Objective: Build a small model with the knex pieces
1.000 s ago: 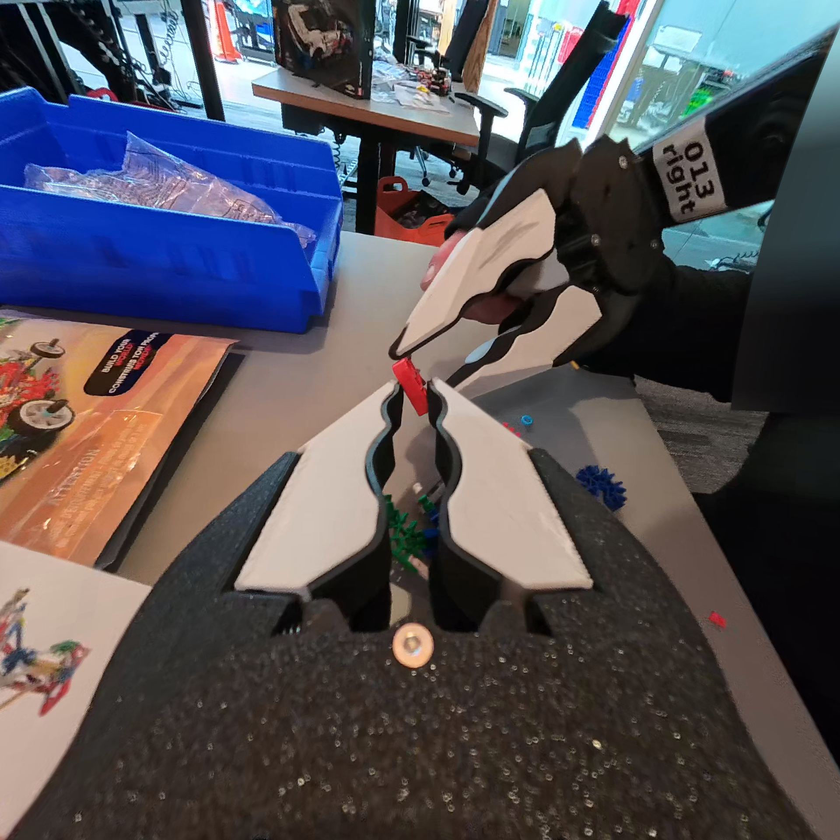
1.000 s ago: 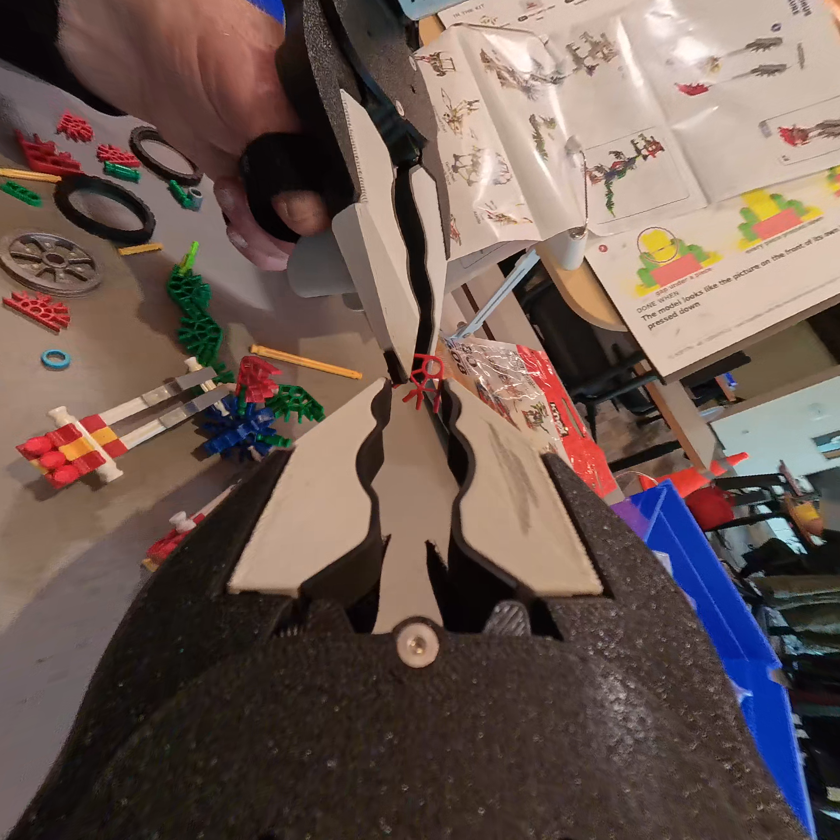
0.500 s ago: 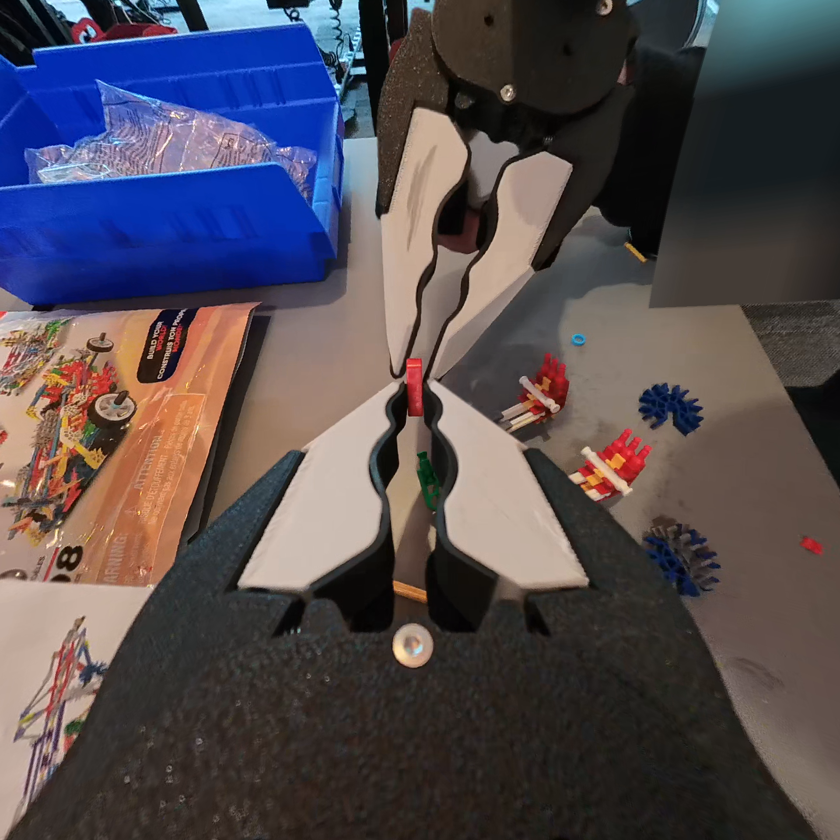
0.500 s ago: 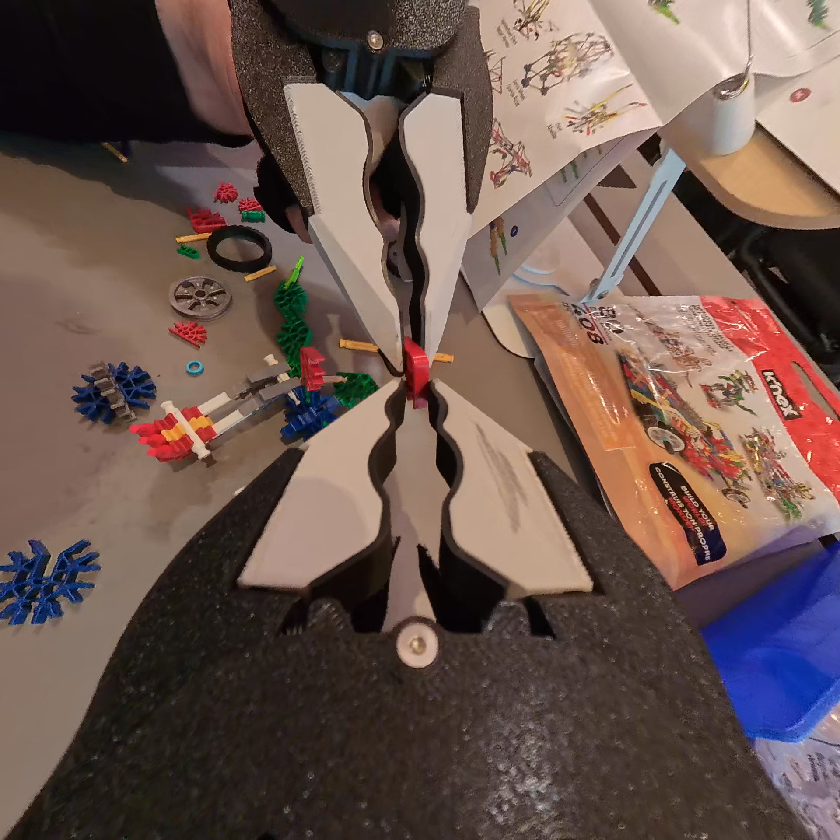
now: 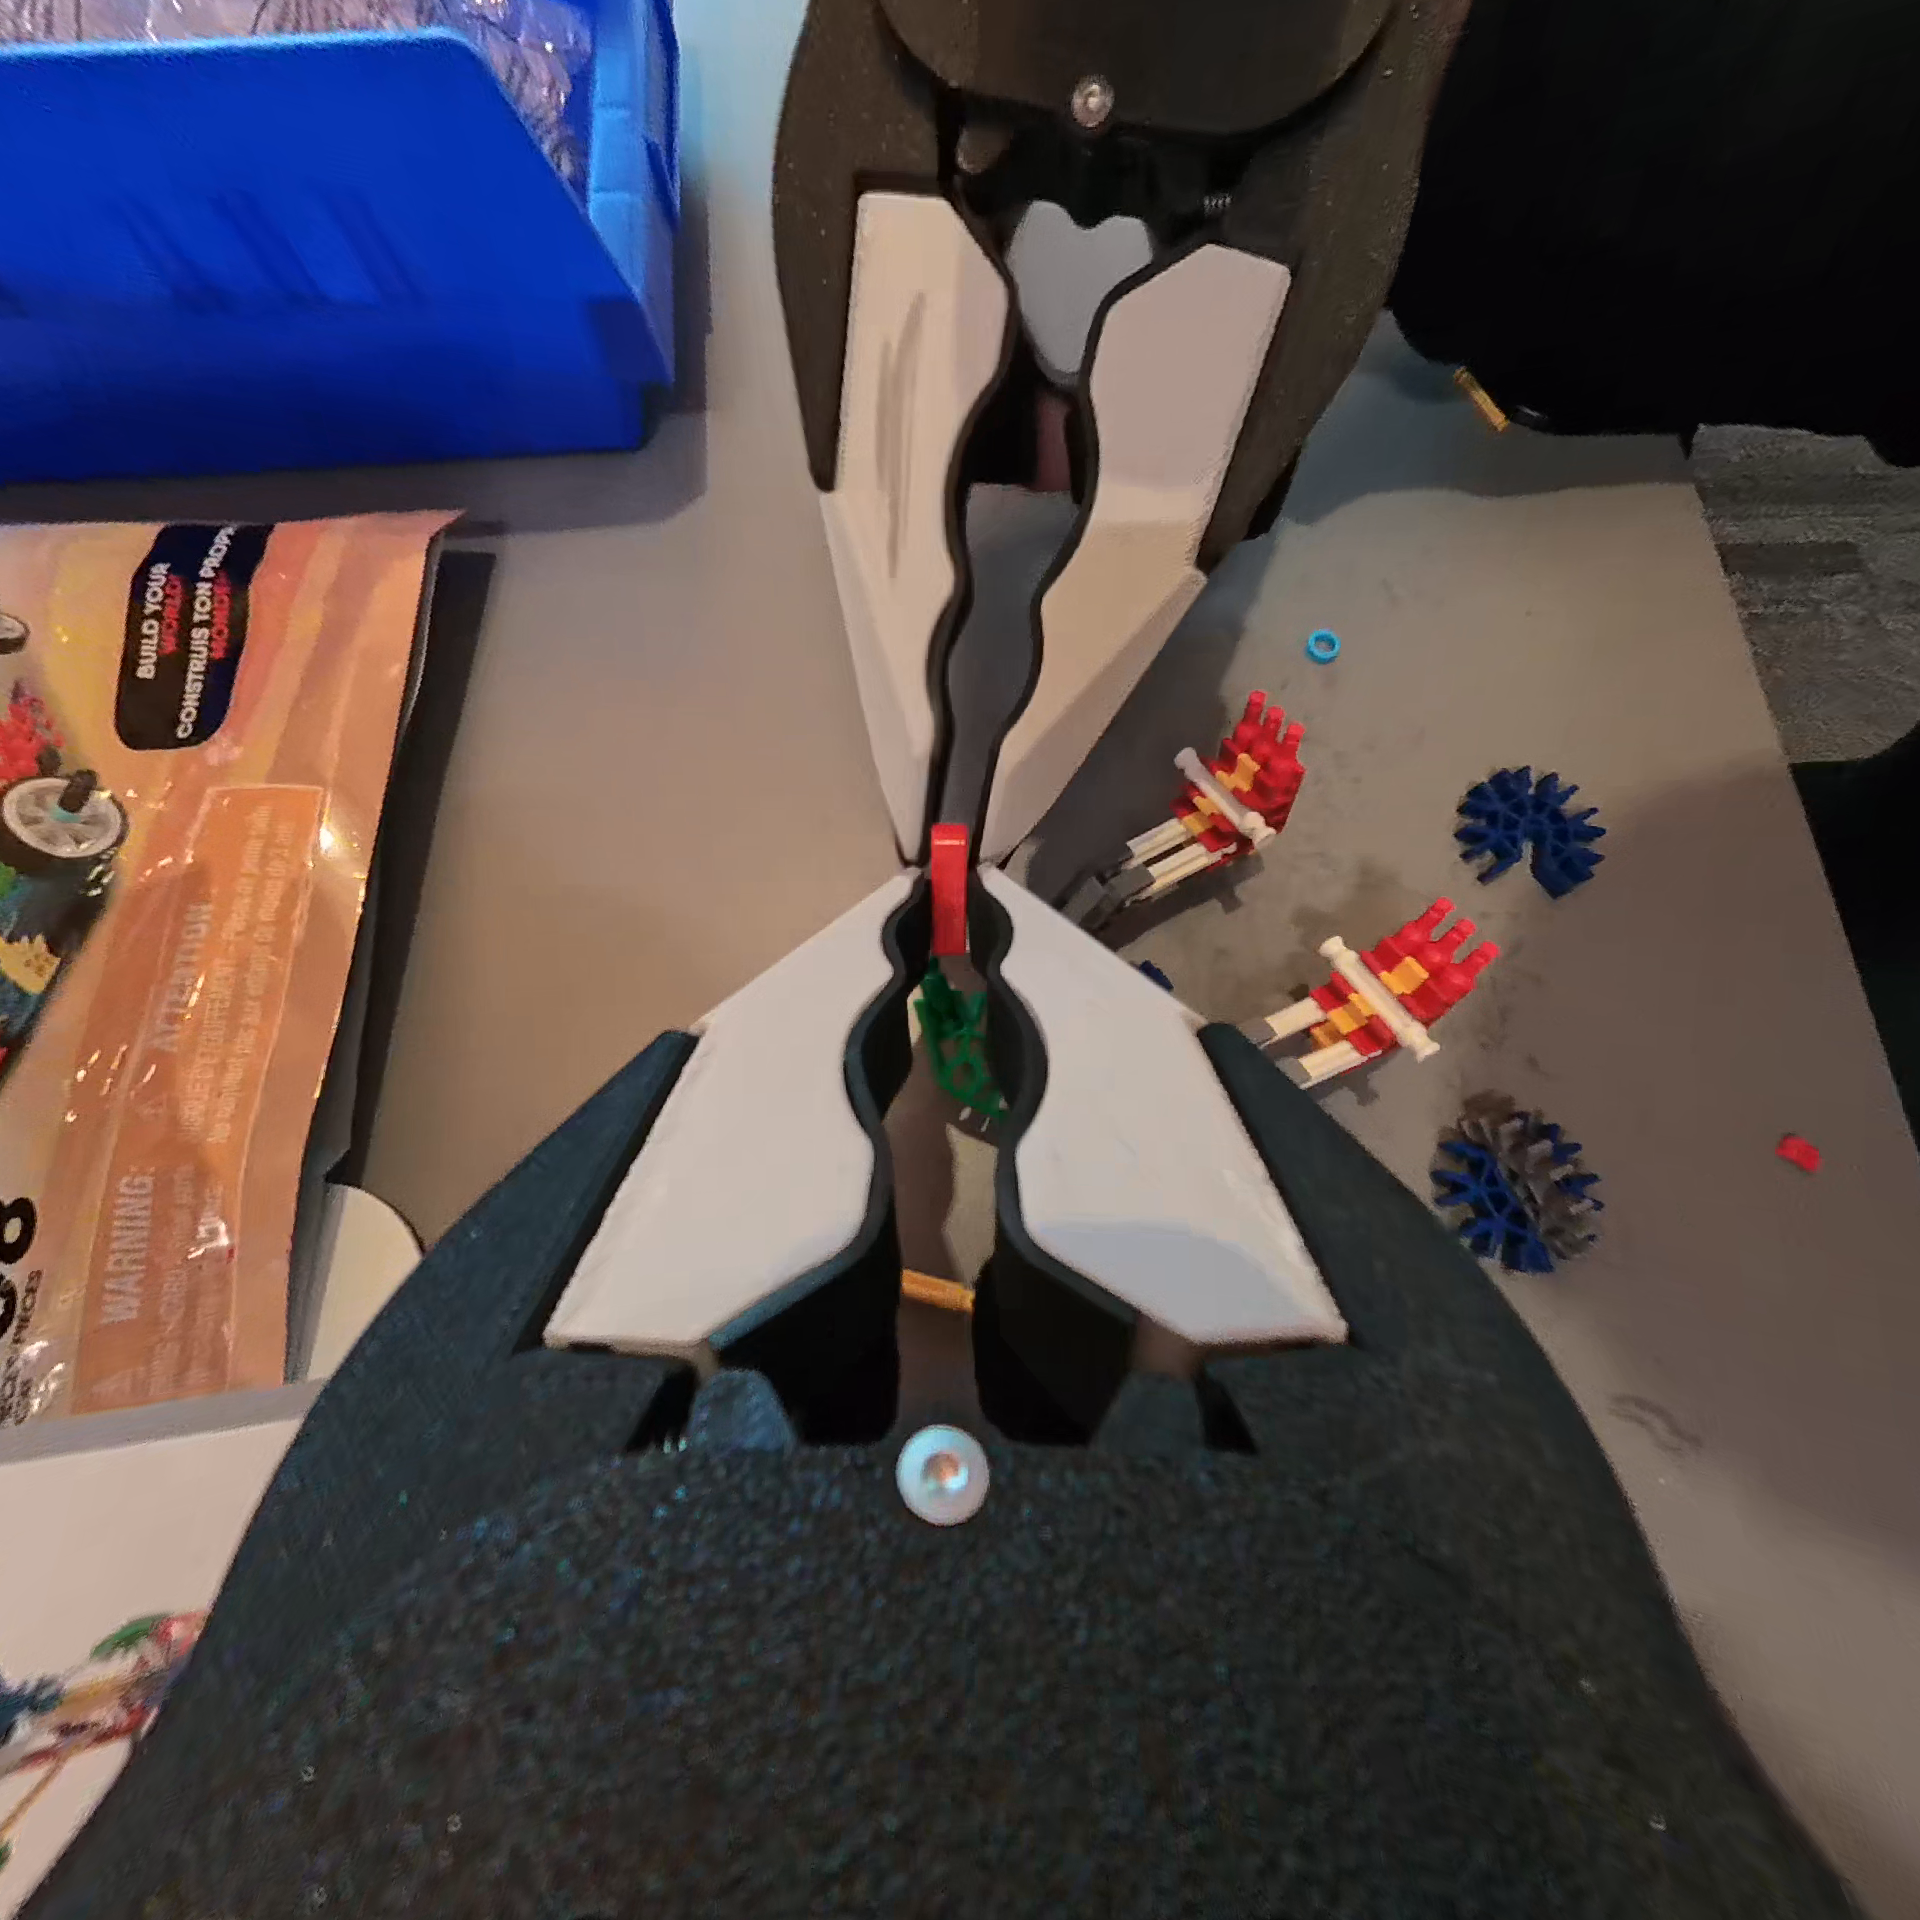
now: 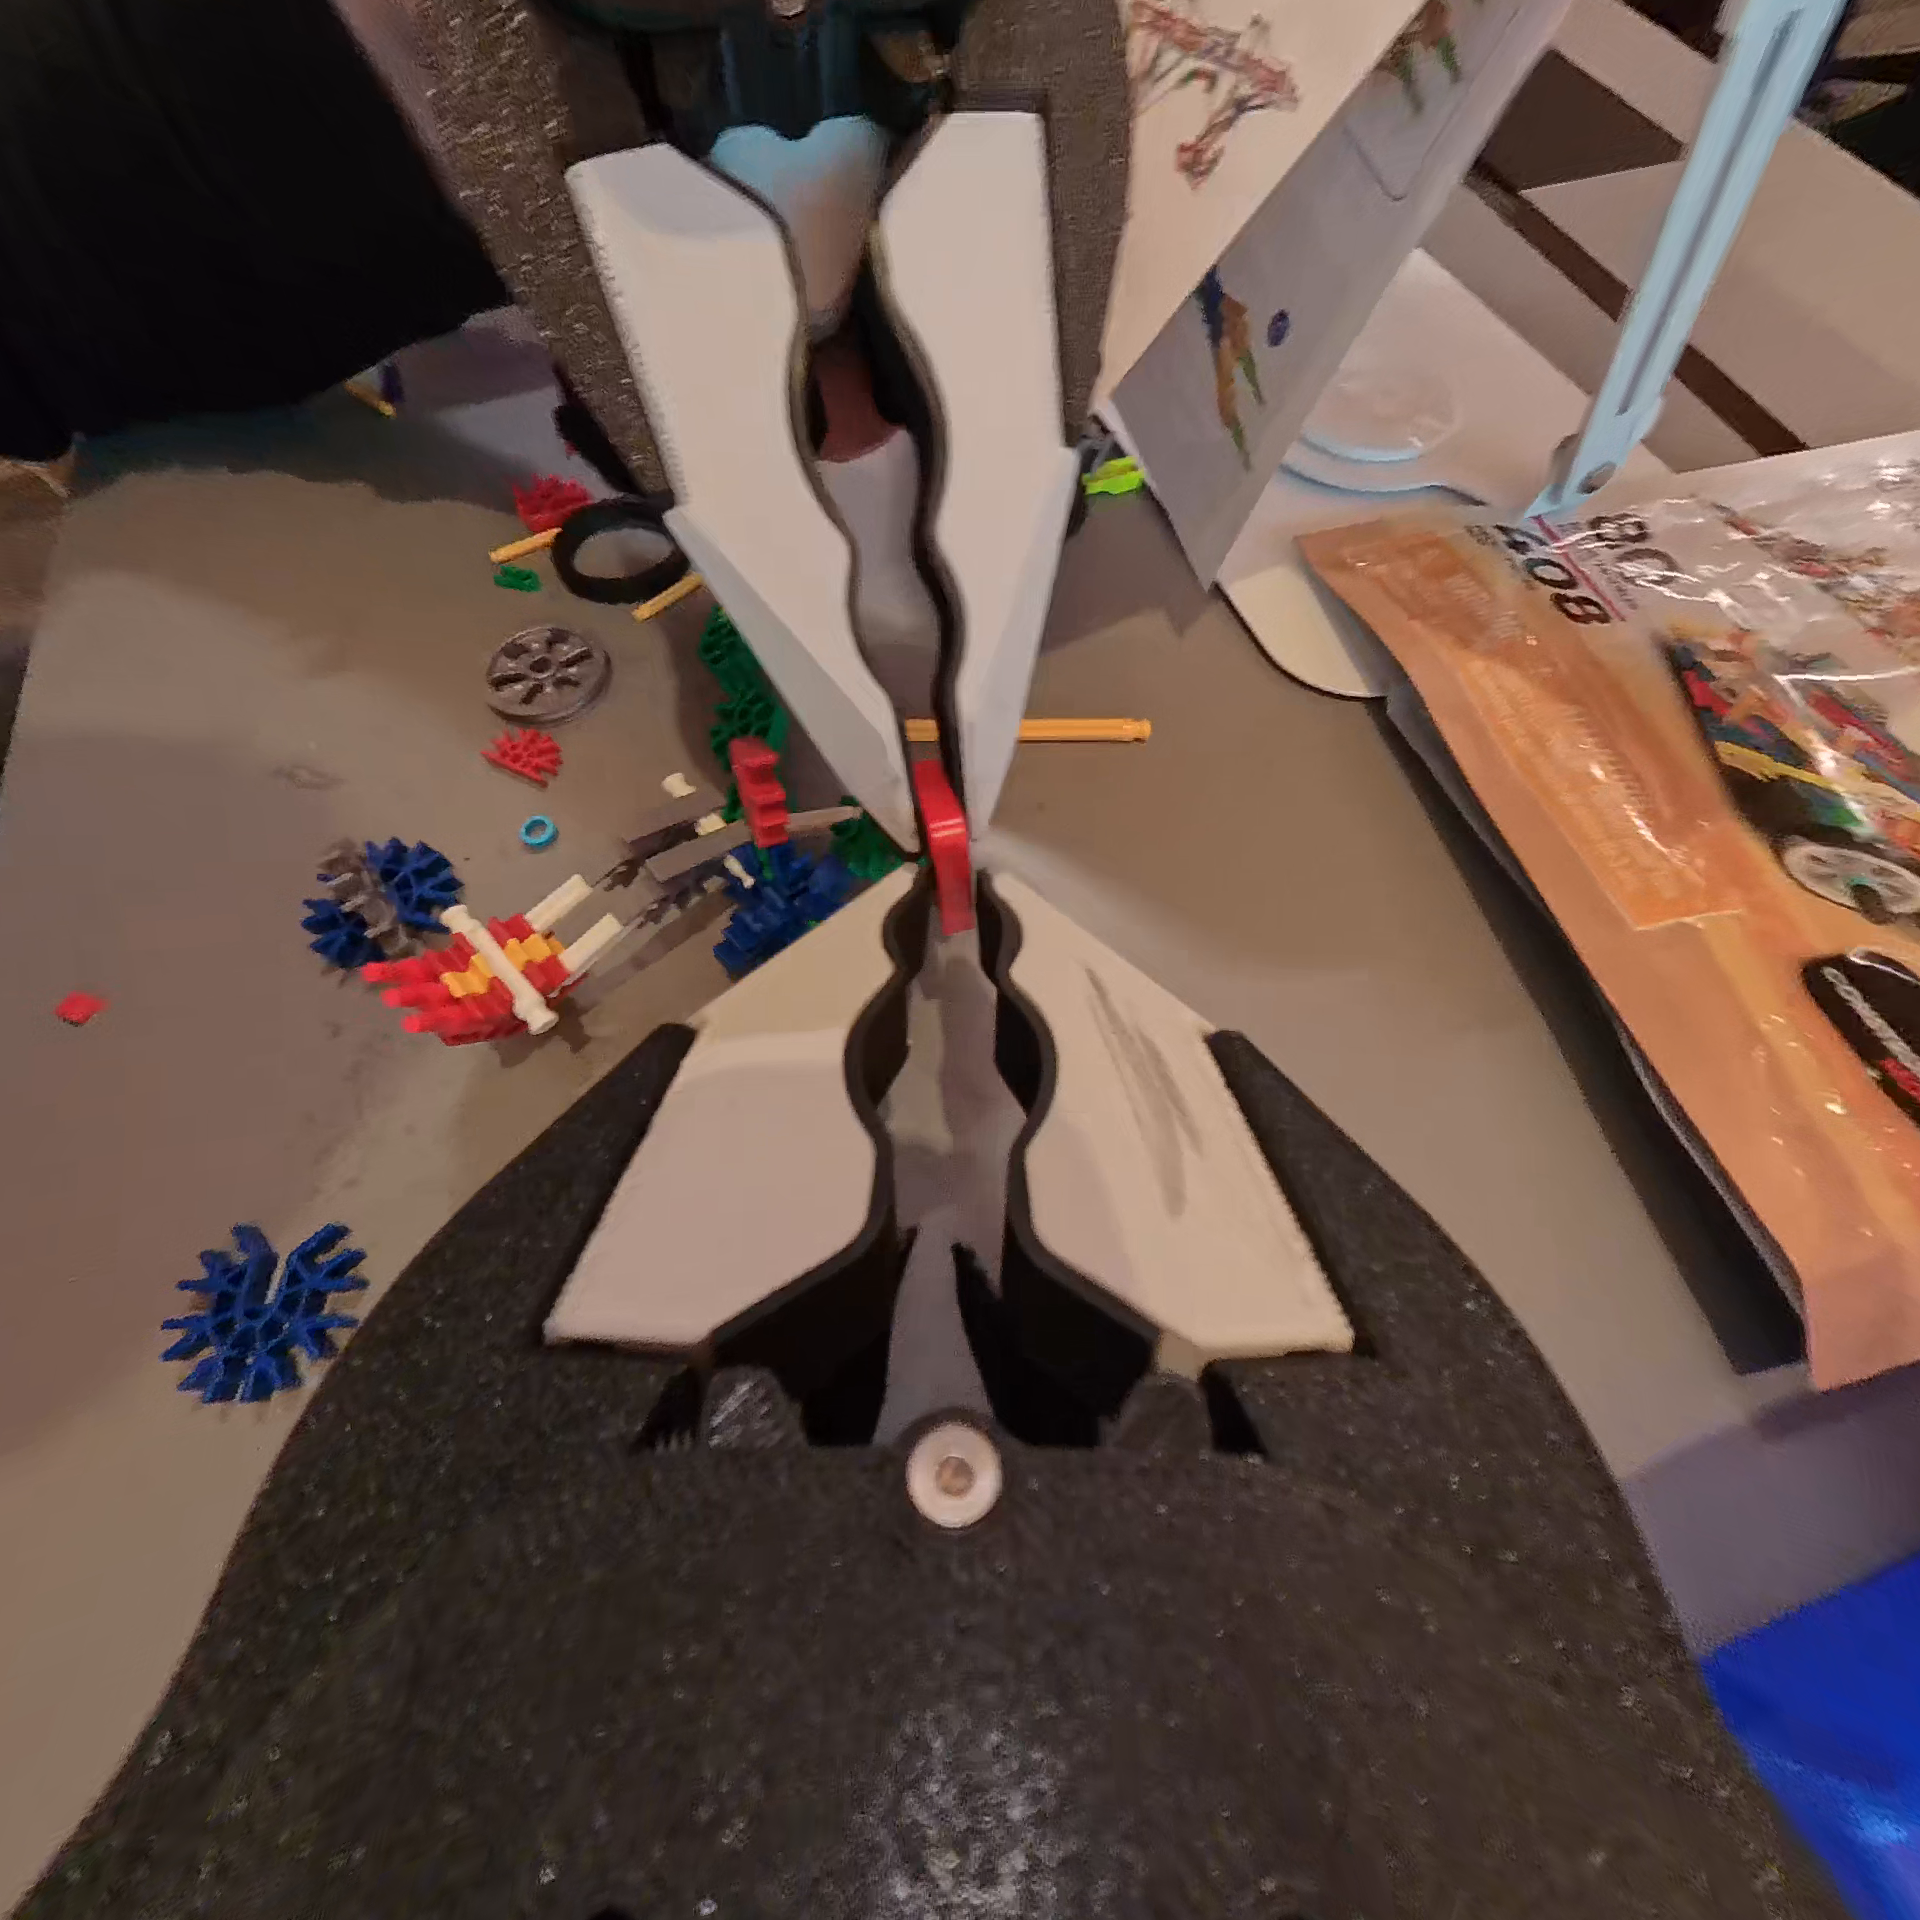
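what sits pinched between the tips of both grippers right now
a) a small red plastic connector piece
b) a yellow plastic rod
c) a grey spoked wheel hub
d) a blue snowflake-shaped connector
a: the small red plastic connector piece is clamped at the tips of the left gripper and, from the opposite side, the right gripper, above the grey table.

The blue bin (image 5: 312, 239) at ten o'clock is cut off by the frame; the yellow rod (image 6: 1081, 729) runs behind the tongs.
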A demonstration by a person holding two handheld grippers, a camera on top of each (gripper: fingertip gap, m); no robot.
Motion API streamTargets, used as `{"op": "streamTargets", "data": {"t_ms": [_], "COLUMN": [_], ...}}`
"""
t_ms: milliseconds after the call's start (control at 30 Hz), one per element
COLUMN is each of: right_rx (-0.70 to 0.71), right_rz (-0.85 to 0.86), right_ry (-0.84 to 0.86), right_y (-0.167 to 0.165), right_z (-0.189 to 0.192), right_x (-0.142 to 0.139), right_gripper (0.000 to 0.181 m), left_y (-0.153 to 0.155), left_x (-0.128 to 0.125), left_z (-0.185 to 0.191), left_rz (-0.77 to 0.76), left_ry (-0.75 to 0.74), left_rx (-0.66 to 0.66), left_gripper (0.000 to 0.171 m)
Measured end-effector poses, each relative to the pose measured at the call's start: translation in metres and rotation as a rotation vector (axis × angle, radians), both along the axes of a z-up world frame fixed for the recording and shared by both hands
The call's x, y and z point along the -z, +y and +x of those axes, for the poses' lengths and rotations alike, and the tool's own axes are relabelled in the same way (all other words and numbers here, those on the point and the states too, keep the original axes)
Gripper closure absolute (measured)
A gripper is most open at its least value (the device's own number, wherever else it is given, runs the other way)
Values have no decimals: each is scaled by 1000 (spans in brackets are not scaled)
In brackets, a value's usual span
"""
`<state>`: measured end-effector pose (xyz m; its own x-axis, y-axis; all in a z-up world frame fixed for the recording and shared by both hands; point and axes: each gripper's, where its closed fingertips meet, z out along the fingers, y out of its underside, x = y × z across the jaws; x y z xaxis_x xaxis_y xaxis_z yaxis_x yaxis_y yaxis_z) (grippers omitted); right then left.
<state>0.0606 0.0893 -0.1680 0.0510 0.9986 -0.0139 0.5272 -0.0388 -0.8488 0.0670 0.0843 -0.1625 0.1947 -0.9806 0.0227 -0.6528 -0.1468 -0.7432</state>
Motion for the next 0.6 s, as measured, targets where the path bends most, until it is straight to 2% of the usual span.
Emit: {"op": "streamTargets", "data": {"t_ms": [167, 300, 433, 600], "right_rx": [-32, -9, 7, 4], "right_rz": [-29, -118, -149, -176], "right_ry": [-19, 56, 91, 125], "right_y": [-6, -1, 4, 4], "right_z": [0, 0, 2, 3], "right_x": [7, 1, -2, -7], "right_gripper": [176, 176, 176, 176], "left_y": [-3, 2, 5, 8], "left_x": [6, 3, 2, -9], "left_z": [1, -1, -2, 2], "left_rz": [-43, -60, -60, -68], "left_ry": [37, -6, -14, -106], "left_rx": [27, 0, -17, -20], "left_gripper": [164, 155, 157, 164]}}
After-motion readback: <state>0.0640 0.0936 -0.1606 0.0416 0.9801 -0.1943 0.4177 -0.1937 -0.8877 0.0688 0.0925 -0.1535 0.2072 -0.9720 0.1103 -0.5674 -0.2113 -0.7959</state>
